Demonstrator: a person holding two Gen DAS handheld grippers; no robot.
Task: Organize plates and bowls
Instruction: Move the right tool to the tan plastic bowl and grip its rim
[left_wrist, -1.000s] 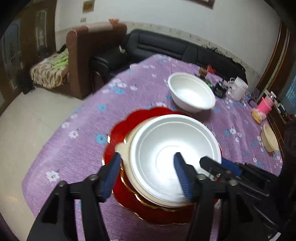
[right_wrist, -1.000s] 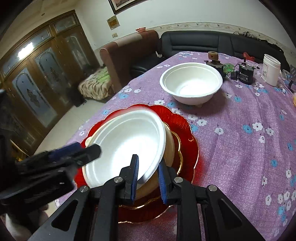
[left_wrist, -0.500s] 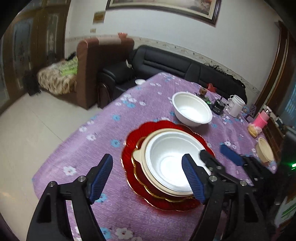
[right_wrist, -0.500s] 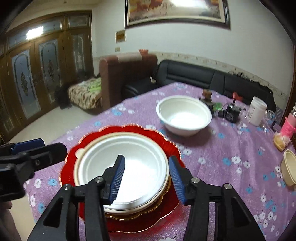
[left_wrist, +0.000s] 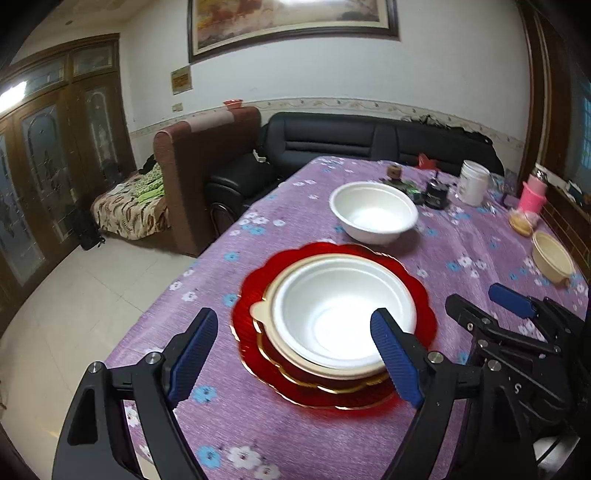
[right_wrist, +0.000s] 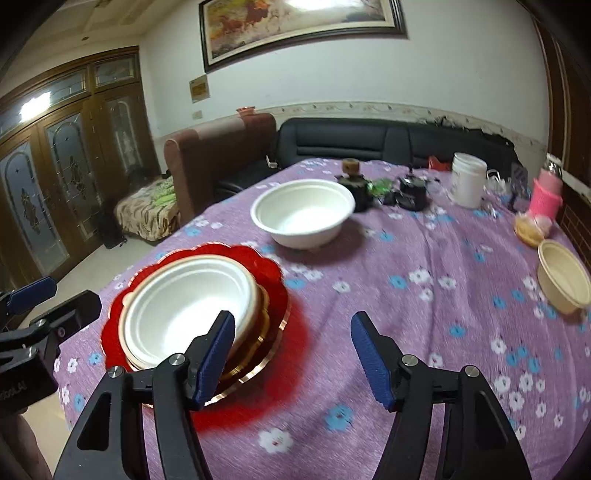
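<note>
A shallow bowl (left_wrist: 340, 321) sits atop stacked plates (left_wrist: 325, 387); a deeper bowl (left_wrist: 373, 212) stands behind them on the table (left_wrist: 258, 435)

A table under a purple flower-printed cloth (right_wrist: 406, 258) carries a scalloped red plate (right_wrist: 273, 273) stacked with dishes, a white foam bowl (right_wrist: 303, 214), a beige bowl (right_wrist: 561, 277) and a white jar (right_wrist: 467, 181).
</note>
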